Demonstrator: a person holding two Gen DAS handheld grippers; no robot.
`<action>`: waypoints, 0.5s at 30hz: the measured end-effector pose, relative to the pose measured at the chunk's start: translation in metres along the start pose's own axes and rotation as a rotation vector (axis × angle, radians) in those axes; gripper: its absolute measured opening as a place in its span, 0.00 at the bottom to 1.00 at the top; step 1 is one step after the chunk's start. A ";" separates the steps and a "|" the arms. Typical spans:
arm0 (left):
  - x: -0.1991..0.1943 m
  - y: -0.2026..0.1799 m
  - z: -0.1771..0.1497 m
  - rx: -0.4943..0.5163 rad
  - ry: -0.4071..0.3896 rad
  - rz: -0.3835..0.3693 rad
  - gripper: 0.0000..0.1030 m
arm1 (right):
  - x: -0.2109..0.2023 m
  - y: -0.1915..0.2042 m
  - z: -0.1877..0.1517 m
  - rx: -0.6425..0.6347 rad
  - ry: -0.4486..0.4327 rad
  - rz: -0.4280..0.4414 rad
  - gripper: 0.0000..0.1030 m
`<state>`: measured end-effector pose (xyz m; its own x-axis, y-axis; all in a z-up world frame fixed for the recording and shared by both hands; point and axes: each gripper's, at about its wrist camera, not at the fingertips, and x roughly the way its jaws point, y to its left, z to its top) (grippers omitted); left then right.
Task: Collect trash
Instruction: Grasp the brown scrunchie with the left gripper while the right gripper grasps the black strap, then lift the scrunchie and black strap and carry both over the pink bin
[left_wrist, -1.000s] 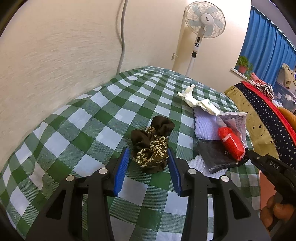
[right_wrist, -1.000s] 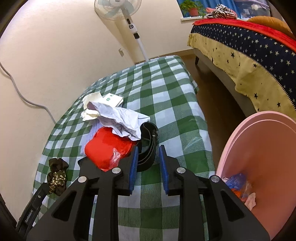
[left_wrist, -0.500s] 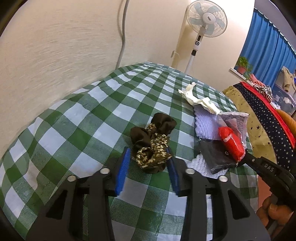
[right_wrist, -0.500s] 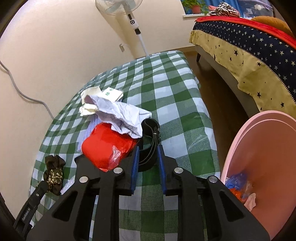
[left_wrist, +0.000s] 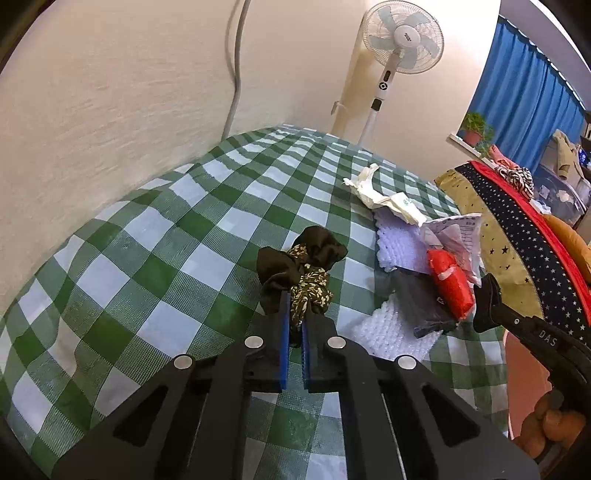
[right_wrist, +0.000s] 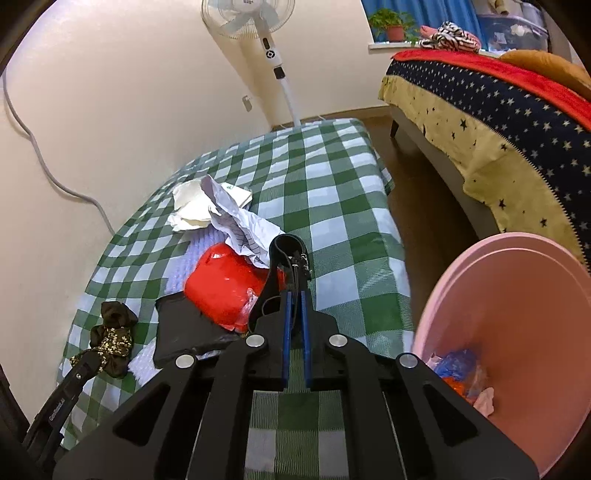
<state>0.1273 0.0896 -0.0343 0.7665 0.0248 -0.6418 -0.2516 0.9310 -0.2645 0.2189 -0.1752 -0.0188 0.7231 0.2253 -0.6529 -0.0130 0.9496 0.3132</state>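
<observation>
On the green checked bedcover (left_wrist: 155, 236), the left gripper (left_wrist: 293, 314) has its blue pads pinched narrow on the near end of a dark brown scrunchie with a leaf-print band (left_wrist: 299, 273), which bunches up at twelve o'clock from the fingertips. At two o'clock from it lies a pile: a dark grey cloth (left_wrist: 421, 306) on a white knitted mat (left_wrist: 391, 328), a red plastic packet (left_wrist: 448, 280), crumpled lined paper (left_wrist: 458, 232) and, farther up, a creased white wrapper with green print (left_wrist: 391, 199). The right gripper (right_wrist: 294, 306) reaches in at three o'clock in the left view; its pads are closed on a black strap (right_wrist: 284, 258) that loops up toward twelve o'clock, lying against the red packet at ten o'clock. A pink bin (right_wrist: 517, 332) stands off the bed's edge at three to four o'clock, with blue, orange and pale scraps (right_wrist: 461, 373) in its bottom. A standing fan (right_wrist: 258, 22) rises by the wall at twelve.
</observation>
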 end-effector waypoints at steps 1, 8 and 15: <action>-0.002 -0.001 0.000 0.003 -0.004 -0.003 0.04 | -0.005 0.000 -0.001 -0.003 -0.005 -0.003 0.05; -0.023 -0.010 0.002 0.032 -0.041 -0.025 0.04 | -0.033 0.000 -0.005 -0.024 -0.025 0.000 0.05; -0.046 -0.023 0.000 0.073 -0.073 -0.053 0.04 | -0.063 -0.001 -0.008 -0.051 -0.051 0.005 0.05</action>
<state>0.0977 0.0669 0.0015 0.8191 -0.0011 -0.5737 -0.1681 0.9557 -0.2417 0.1674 -0.1883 0.0163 0.7570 0.2197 -0.6153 -0.0511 0.9588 0.2796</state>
